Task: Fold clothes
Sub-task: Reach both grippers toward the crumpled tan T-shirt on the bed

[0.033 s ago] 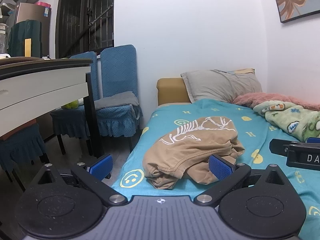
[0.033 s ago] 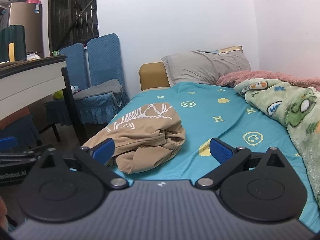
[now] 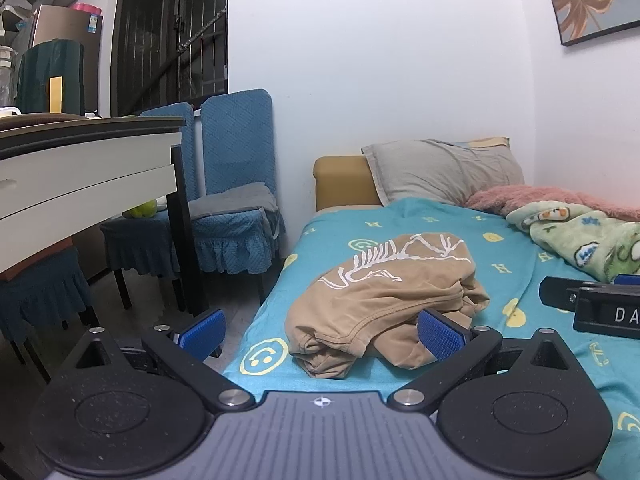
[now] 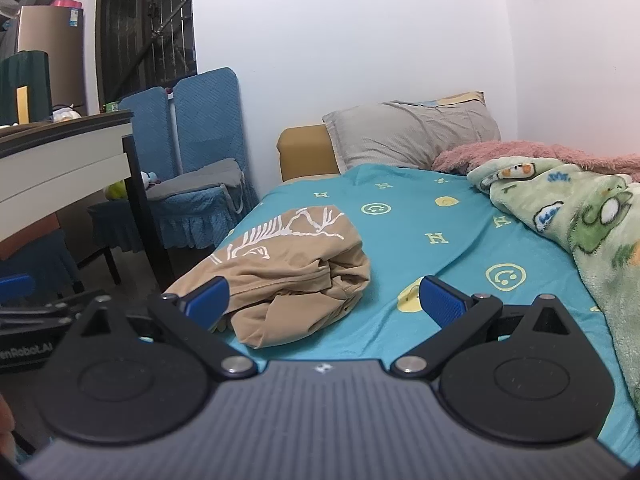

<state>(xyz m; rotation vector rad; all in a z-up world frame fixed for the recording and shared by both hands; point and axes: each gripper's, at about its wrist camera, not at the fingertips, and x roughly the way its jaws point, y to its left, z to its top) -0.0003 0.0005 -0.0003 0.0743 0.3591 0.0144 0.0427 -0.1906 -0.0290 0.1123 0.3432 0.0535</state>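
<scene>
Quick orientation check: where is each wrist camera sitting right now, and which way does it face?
Left wrist: behind the open left gripper, low at the bed's near left corner, facing the headboard; the crumpled tan T-shirt with white print lies ahead, the right gripper at the right edge.
Right wrist: behind the open right gripper, over the teal smiley bedsheet, same heading; the T-shirt sits left of centre.
Shared: T-shirt, grey pillow, green cartoon blanket.

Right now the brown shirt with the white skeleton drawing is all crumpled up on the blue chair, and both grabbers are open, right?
Not quite. The brown shirt lies crumpled on the teal bedsheet, not on the blue chair, which stands beside the bed. The left wrist view shows this clearly. The rest holds: the left gripper and right gripper both have their fingers open.
</scene>
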